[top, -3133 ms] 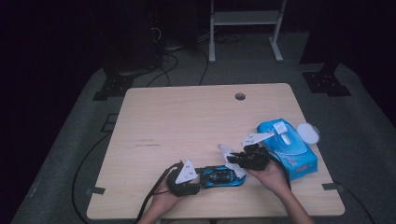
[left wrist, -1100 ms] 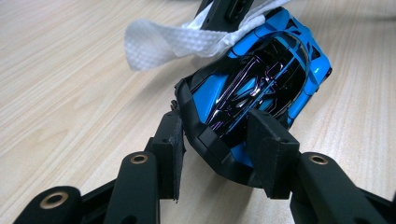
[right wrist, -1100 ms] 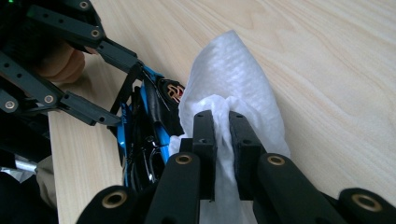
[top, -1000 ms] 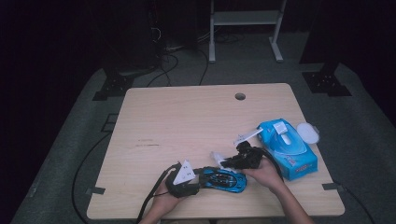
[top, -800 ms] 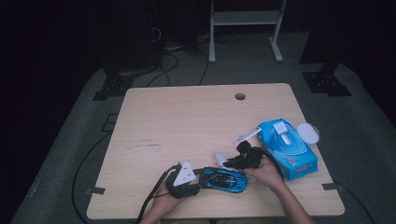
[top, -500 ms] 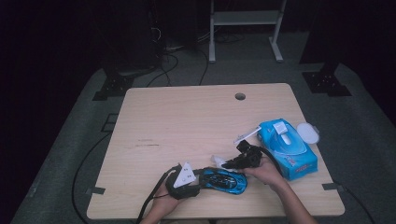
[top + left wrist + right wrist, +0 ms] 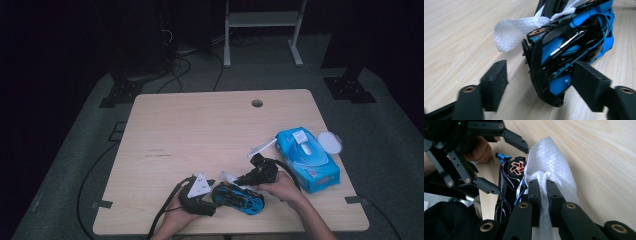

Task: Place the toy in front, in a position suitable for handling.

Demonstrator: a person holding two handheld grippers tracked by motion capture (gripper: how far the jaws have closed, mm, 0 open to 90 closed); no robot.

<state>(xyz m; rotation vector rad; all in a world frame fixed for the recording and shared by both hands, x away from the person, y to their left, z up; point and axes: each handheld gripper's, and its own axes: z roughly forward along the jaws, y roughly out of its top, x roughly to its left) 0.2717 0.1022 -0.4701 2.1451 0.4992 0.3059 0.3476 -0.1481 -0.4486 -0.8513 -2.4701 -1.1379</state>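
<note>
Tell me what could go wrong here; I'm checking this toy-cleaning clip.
1. The left claw has just been opening, its pads off the black-and-blue plastic toy car, so wiping may push the car away.
2. The right claw pinches the white textured wipe at a bunched fold; it might slip.

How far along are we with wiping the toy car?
Done: a wipe is out of the blue pack and pinched in the right tongs. In hand: it lies against the toy car, while the left tongs have just been opening, the car between the pads with a gap on one side. Left: how much is wiped can't be judged.
</note>
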